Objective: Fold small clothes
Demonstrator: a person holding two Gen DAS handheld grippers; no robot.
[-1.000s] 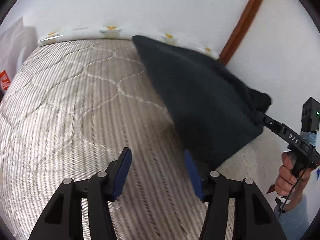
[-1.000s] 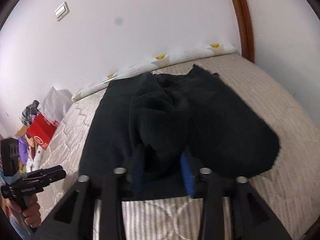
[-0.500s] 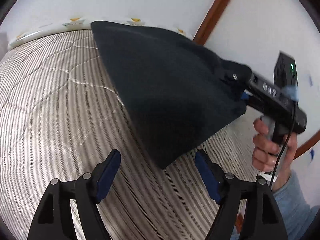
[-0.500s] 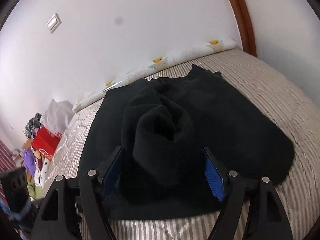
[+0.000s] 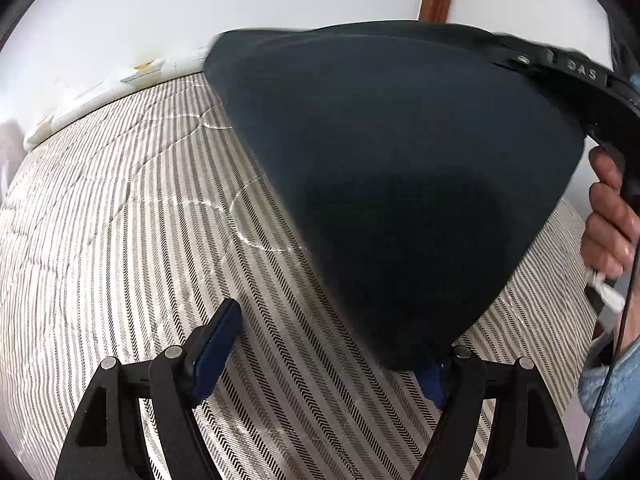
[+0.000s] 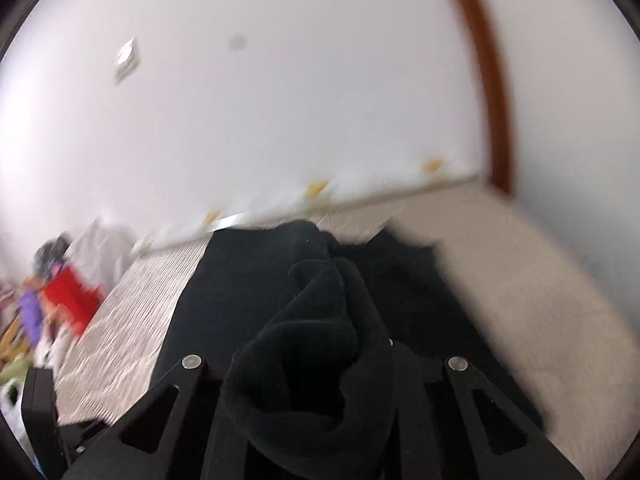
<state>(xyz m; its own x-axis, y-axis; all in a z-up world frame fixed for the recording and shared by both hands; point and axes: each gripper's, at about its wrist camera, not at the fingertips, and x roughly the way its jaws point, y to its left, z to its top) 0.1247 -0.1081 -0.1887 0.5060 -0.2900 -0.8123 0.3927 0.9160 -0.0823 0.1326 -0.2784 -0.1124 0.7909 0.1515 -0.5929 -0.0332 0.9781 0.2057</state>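
With the right hand-held gripper (image 6: 316, 392) closing on a bunched edge of the dark garment (image 5: 392, 184), lifted off the striped bed (image 5: 120, 240), the left hand-held gripper (image 5: 328, 352), jaws opening and empty, must next catch the hanging near corner.

Left gripper (image 5: 324, 344) opening, fingers wide; right gripper (image 6: 316, 364) closing, gripped by a hand (image 5: 608, 220)
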